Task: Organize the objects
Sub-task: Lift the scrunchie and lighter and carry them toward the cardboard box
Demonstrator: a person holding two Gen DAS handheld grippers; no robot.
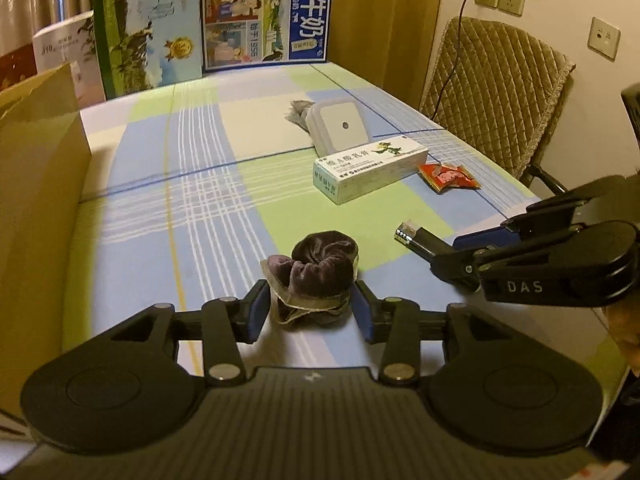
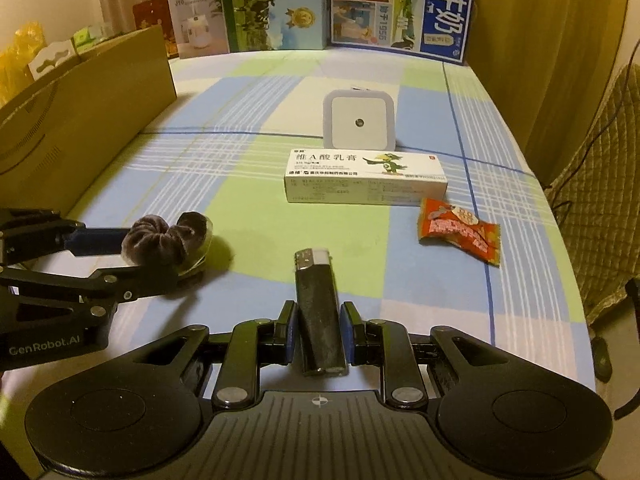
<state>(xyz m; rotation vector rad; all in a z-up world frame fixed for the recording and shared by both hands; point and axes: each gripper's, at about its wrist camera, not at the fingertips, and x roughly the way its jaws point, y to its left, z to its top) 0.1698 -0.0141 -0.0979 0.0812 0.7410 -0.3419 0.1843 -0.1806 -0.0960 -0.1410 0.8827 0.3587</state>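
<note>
Velvet scrunchie [image 1: 316, 276] pinched in the left gripper [image 1: 312, 308] fingers, lighter [image 2: 318, 304] pinched in the right gripper [image 2: 318, 334]. Both low over the tabletop [image 2: 248, 184]; box [image 2: 366, 178], night light [image 2: 359, 122] and snack packet [image 2: 460, 232] toward 12 look untouched, so early days.

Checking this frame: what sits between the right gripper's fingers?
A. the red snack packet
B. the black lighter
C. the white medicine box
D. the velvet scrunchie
B. In the right wrist view the black lighter stands between the blue pads of the right gripper, which close on its sides; the velvet scrunchie is in the left gripper instead.
</note>
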